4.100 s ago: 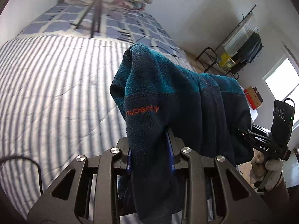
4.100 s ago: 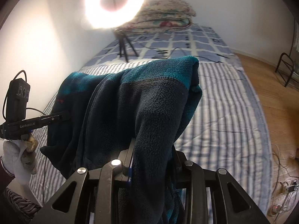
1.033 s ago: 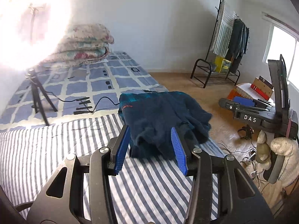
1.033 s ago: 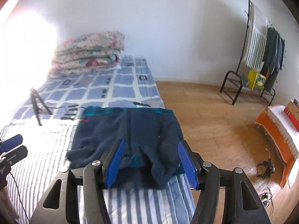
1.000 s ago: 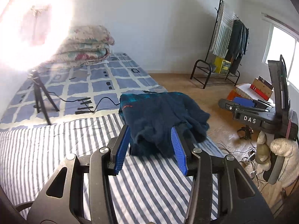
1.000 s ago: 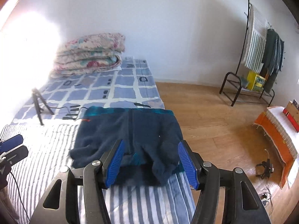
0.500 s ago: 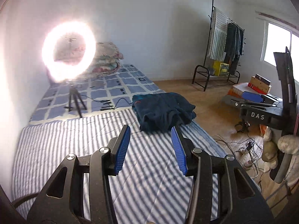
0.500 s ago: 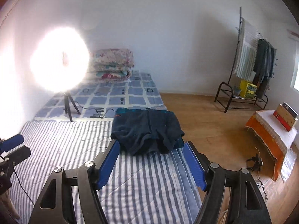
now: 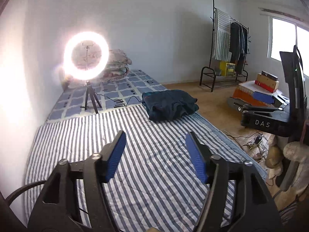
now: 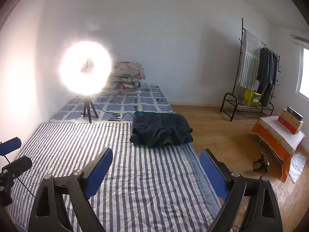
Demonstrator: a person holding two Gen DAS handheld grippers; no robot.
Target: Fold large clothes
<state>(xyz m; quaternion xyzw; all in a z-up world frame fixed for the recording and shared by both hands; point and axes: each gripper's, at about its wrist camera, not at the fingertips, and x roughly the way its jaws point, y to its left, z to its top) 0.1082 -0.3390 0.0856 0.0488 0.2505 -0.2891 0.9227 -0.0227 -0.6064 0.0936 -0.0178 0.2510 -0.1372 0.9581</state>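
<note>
A dark navy and teal fleece jacket lies folded in a bundle on the striped blanket, near the bed's right edge; it also shows in the right wrist view. My left gripper is open and empty, held well back from the jacket above the blanket. My right gripper is open and empty, also well back from the jacket. The right gripper's body shows at the right of the left wrist view.
A lit ring light on a tripod stands on the checked bedsheet behind the blanket, with a cable beside it. Folded quilts lie at the bed's head. A clothes rack and an orange-covered stand are on the wooden floor.
Both grippers let go of the jacket and have pulled back and up from it. The jacket now lies folded on the bed, and both jaws have opened wider.
</note>
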